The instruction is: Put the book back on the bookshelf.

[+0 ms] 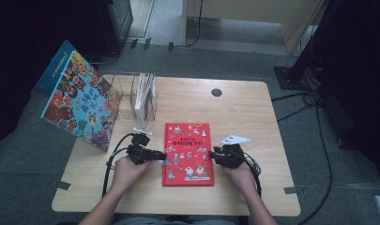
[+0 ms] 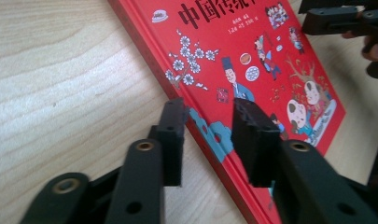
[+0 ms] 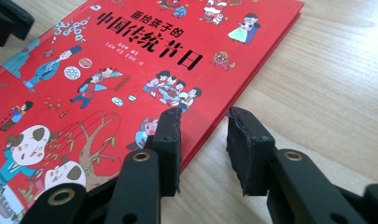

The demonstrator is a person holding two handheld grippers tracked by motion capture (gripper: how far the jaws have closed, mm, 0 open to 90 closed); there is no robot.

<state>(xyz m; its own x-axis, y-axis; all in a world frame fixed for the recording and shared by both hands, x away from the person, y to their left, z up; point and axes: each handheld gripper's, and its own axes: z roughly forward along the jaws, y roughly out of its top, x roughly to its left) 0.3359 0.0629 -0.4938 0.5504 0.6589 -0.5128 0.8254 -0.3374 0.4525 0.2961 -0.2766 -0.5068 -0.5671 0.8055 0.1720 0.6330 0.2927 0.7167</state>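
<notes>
A red picture book lay flat and closed, cover up, near the middle of the wooden table, a little toward the person's side. The left gripper stood at the book's left edge, its jaws parted with a clear gap; seen from the left gripper view, one jaw hung over the bare wood and the other over the red cover, the book's edge running between them and neither pad pressing on it. The right gripper stood at the opposite edge, jaws likewise apart, straddling the book's right border without a grip; in the right gripper view one jaw sat above the cover and the other above the table. A person's hands held both tools from the near side, cables trailing back. A small white card lay on the wood just beyond the right gripper. Farther back on the left, a clear stand held a few thin upright books, and a large, brightly illustrated blue book stood tilted at the table's left corner.
</notes>
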